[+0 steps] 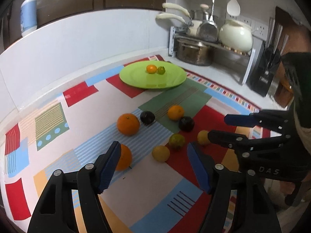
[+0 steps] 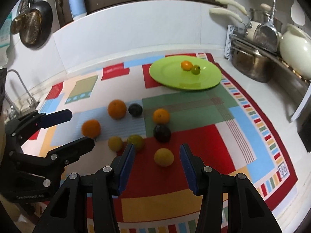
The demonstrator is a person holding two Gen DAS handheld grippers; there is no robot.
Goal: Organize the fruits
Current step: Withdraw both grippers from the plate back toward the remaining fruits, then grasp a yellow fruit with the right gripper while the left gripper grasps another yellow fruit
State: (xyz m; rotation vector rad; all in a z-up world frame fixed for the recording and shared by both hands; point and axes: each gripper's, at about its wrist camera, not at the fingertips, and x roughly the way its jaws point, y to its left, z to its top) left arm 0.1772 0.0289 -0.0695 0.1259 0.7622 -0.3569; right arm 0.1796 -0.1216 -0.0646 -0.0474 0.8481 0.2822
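Note:
A green plate (image 1: 136, 77) (image 2: 169, 73) at the back of the patterned mat holds a small orange (image 1: 151, 68) (image 2: 186, 65) and a small green fruit (image 1: 161, 70) (image 2: 195, 69). Several fruits lie loose on the mat: oranges (image 1: 128, 123) (image 2: 117, 109), dark plums (image 1: 186, 123) (image 2: 162, 133) and yellow lemons (image 1: 160, 153) (image 2: 163, 156). My left gripper (image 1: 153, 167) is open and empty, above the mat near an orange (image 1: 124, 157). My right gripper (image 2: 157, 167) is open and empty, with a lemon just ahead between its fingers; it also shows in the left wrist view (image 1: 217, 128).
A dish rack (image 1: 210, 38) (image 2: 262, 44) with pots, pans and a cream pot stands at the back right. A knife block (image 1: 266, 71) is right of it. A blue pump bottle (image 1: 28, 13) (image 2: 77, 2) stands on the back ledge. A sink tap (image 2: 15, 89) is at left.

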